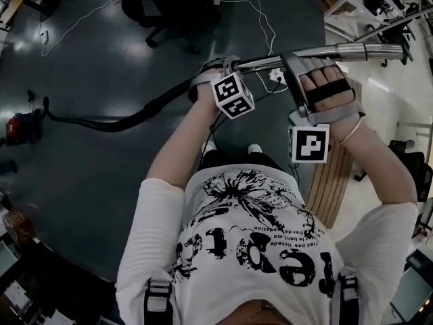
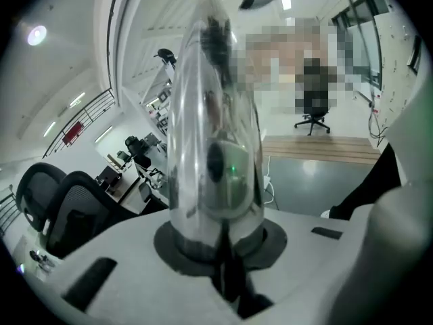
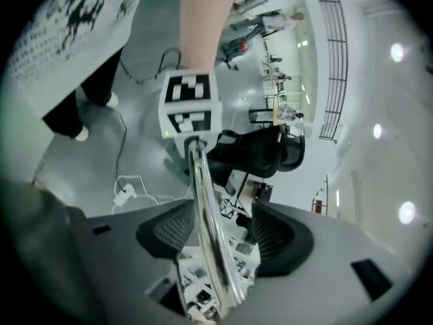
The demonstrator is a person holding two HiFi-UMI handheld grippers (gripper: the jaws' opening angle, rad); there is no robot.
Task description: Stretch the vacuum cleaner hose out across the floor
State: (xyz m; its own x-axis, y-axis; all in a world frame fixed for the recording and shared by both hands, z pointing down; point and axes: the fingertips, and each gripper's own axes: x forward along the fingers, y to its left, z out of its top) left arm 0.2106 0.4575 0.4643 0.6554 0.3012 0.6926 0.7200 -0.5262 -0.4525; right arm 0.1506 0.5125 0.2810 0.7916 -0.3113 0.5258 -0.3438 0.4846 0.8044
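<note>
The left gripper (image 2: 220, 252) has its jaws pressed onto the chrome wand (image 2: 213, 147), which stands up between them. The right gripper (image 3: 216, 242) has its jaws spread, and the same wand passes between the pads, clear of at least one. The black hose (image 1: 135, 119) curves down from the left gripper and runs across the dark floor (image 1: 101, 195) to the red vacuum cleaner (image 1: 17, 128) by the floor's left edge in the head view.
</note>
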